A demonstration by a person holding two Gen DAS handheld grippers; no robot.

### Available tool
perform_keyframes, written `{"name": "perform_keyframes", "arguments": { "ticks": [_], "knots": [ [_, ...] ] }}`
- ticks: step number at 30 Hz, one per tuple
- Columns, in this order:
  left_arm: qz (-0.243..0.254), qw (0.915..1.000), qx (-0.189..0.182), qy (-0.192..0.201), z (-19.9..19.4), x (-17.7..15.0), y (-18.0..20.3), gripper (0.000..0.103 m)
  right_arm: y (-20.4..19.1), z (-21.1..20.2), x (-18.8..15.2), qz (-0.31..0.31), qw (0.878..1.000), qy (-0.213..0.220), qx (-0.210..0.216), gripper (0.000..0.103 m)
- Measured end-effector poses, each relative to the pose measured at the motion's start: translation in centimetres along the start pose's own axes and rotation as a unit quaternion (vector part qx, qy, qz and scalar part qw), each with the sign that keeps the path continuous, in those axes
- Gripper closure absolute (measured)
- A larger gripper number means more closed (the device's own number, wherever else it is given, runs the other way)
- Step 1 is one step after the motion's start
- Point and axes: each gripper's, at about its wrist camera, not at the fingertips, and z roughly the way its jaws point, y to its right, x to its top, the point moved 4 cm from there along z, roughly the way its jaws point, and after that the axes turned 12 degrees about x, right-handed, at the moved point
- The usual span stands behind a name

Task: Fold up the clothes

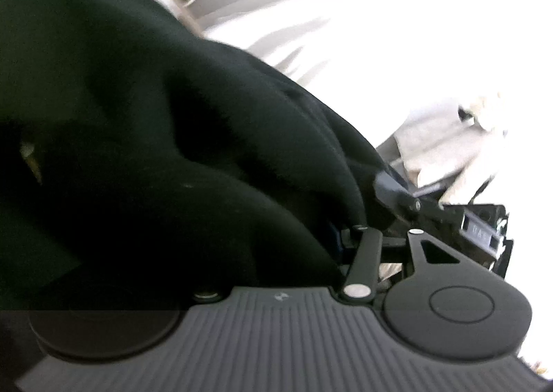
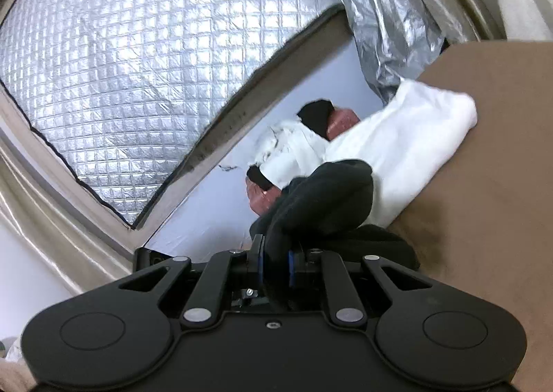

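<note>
Here both grippers hold one black garment (image 1: 145, 122) lifted off the surface, so the step looks like raising it to spread or fold.

The left gripper (image 1: 349, 219) is nearly buried in the cloth, which fills the left wrist view; its jaws appear clamped on a thick bunch.

The right gripper (image 2: 274, 259) has its jaws almost together, pinching a narrow fold.

Next, the cloth likely needs drawing taut and laying flat.

Only the right wrist view shows the brown surface (image 2: 490, 184), a white garment (image 2: 408, 150) on it, and a silver quilted sheet (image 2: 145, 46).
</note>
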Motion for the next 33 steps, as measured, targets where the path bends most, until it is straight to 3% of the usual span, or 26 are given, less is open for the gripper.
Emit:
{"name": "perform_keyframes", "arguments": {
  "ticks": [3, 5, 8, 11, 12, 14, 16, 19, 21, 25, 28, 33],
  "knots": [
    [0.042, 0.9989, 0.006, -0.018, 0.5, 0.9, 3.7, 0.057, -2.4, -1.6, 1.6, -0.061, 0.997, -0.004, -0.037, 0.088],
    [0.075, 0.9970, 0.009, -0.016, 1.0, 3.2, 7.0, 0.062, -4.3, -3.0, 4.8, -0.103, 0.993, 0.014, -0.061, 0.088],
    [0.104, 0.9943, 0.016, 0.011, 1.8, 7.5, 12.1, 0.062, -7.2, -5.0, 9.7, -0.164, 0.981, 0.042, -0.098, 0.093],
    [0.122, 0.9900, 0.009, 0.072, 3.2, 11.6, 16.0, 0.062, -10.4, -7.2, 15.6, -0.235, 0.957, 0.118, -0.120, 0.101],
    [0.120, 0.9882, 0.011, 0.095, 4.1, 12.3, 16.4, 0.062, -11.0, -7.6, 17.3, -0.255, 0.949, 0.133, -0.128, 0.101],
    [0.131, 0.9841, 0.025, 0.117, 8.4, 10.1, 14.5, 0.054, -10.0, -7.7, 19.4, -0.263, 0.940, 0.126, -0.175, 0.096],
    [0.113, 0.9887, 0.073, 0.067, 13.3, 8.9, 10.9, 0.044, -6.8, -8.1, 19.2, -0.243, 0.932, 0.117, -0.244, 0.092],
    [0.083, 0.9836, 0.159, -0.023, 19.2, 4.9, 3.3, 0.044, 0.2, -9.0, 15.1, -0.168, 0.934, 0.075, -0.306, 0.068],
    [0.070, 0.9717, 0.219, -0.056, 21.1, 2.5, -1.8, 0.049, 5.6, -10.3, 10.5, -0.109, 0.938, 0.052, -0.325, 0.064],
    [0.040, 0.9657, 0.237, -0.099, 24.1, 0.6, -5.5, 0.046, 13.5, -13.4, 1.5, 0.040, 0.941, 0.033, -0.335, 0.064],
    [0.056, 0.9707, 0.218, -0.085, 23.0, 0.5, -3.9, 0.043, 16.2, -15.8, -3.3, 0.119, 0.940, 0.047, -0.317, 0.063],
    [0.050, 0.9772, 0.193, -0.072, 23.5, 0.7, -4.3, 0.043, 16.2, -16.4, -7.5, 0.141, 0.941, 0.004, -0.307, 0.049]
  ]
}}
